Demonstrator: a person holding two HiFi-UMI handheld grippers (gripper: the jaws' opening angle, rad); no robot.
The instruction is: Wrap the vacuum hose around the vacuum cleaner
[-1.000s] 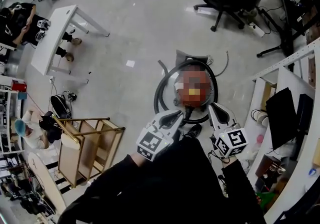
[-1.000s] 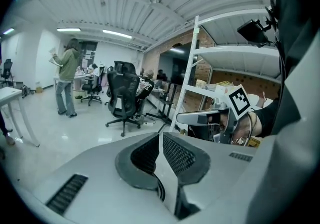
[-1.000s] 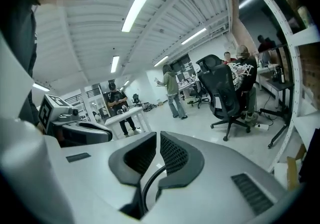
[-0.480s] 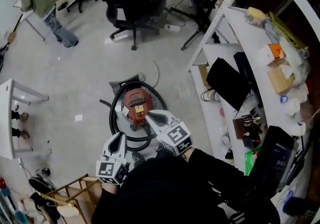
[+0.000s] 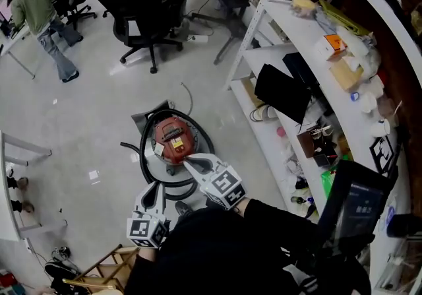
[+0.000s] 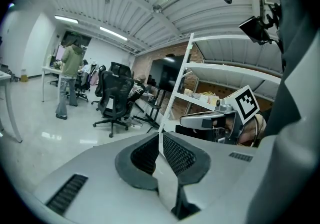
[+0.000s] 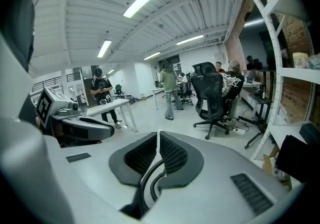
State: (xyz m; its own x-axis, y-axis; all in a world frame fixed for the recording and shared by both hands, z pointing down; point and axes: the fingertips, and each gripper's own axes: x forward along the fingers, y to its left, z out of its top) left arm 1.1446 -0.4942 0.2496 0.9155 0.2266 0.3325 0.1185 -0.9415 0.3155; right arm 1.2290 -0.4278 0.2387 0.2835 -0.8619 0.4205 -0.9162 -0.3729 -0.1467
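The vacuum cleaner (image 5: 173, 140) stands on the floor, red on top with a grey base. Its black hose (image 5: 142, 150) lies looped around the body, and one end curves away at the left. My right gripper (image 5: 187, 162) hovers over the vacuum's near right edge, shut and holding nothing. My left gripper (image 5: 159, 187) hangs lower, near my body, also shut and holding nothing. In the left gripper view the pads meet (image 6: 160, 140) with only the room beyond. The right gripper view shows the same closed pads (image 7: 159, 143). Both grippers point out level into the room.
White shelving (image 5: 310, 69) full of boxes and gear runs along the right. A black office chair (image 5: 142, 6) stands behind the vacuum, and a person (image 5: 45, 20) stands at the far left. A wooden frame (image 5: 99, 270) lies at the lower left.
The head view has swung right, bringing the shelving in and shifting the vacuum left in frame. Both grippers drew back from beside the vacuum toward my body. The jaws stay shut.
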